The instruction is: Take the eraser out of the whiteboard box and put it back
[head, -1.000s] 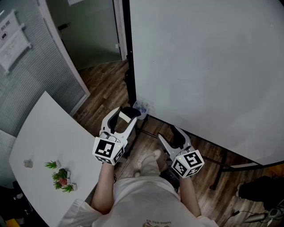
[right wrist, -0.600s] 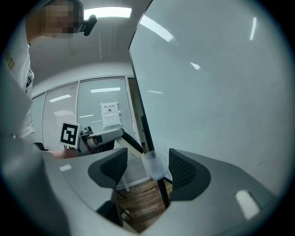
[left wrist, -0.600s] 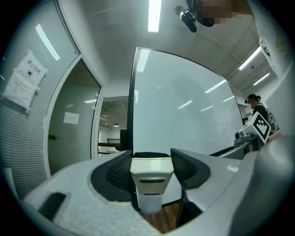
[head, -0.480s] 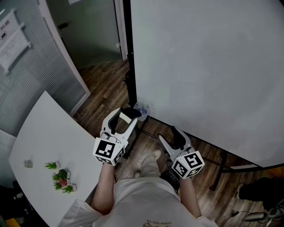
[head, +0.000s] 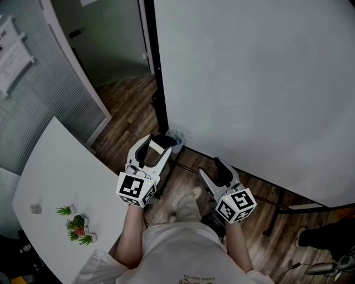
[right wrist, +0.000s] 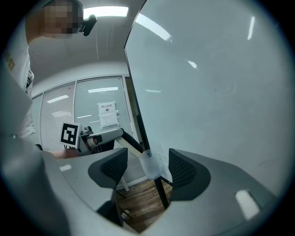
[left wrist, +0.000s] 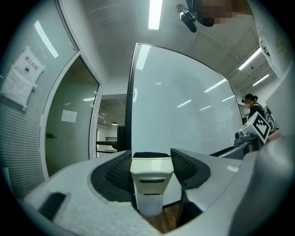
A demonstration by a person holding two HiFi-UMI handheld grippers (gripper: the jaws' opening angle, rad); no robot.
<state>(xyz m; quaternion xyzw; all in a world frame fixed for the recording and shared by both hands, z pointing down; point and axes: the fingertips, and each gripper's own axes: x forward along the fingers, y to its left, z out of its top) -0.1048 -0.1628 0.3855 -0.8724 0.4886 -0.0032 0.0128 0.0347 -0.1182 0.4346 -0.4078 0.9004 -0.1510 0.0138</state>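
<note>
Now level, left gripper fingers clasp the eraser; right gripper fingers released.

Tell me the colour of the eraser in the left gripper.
Cream-white eraser with a black felt face; best in the left gripper view.

The whiteboard is smooth and glossy, mirroring ceiling lights. The floor at eleven o'clock is dark wood plank; the table at eight o'clock looks matt white. The eraser has a smooth cream plastic body — dark felt on top. The left tongs are matt grey plastic, their pads black and finely ribbed.
</note>
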